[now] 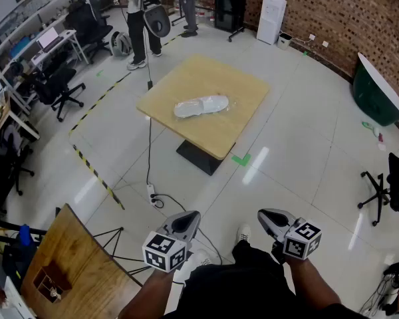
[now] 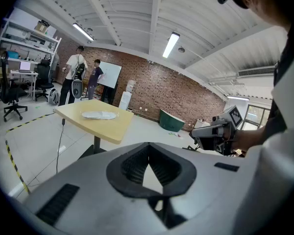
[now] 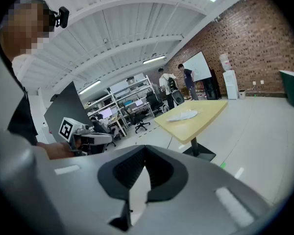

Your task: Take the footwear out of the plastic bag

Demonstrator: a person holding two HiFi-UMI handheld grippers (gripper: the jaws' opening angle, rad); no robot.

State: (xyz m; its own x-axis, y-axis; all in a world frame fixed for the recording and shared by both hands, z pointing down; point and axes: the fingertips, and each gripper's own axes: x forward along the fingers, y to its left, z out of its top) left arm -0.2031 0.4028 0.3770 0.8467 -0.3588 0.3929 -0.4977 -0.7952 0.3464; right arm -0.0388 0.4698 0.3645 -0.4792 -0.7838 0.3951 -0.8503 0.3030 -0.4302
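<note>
footwear (image 1: 209, 104) in plastic bag (image 1: 181, 109): lay near middle of table (image 1: 186, 78) | left gripper (image 1: 188, 219), right gripper (image 1: 268, 216): jaws together, empty, well apart from table | risk: arriving closed, jaws could shove the slippery bag off the table's edge

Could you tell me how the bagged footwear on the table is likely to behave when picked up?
The plastic bag looks thin and glossy, so it will probably crumple and slip when pinched. The white footwear inside lies flat and slim, so likely light, and may slide on the smooth table.
</note>
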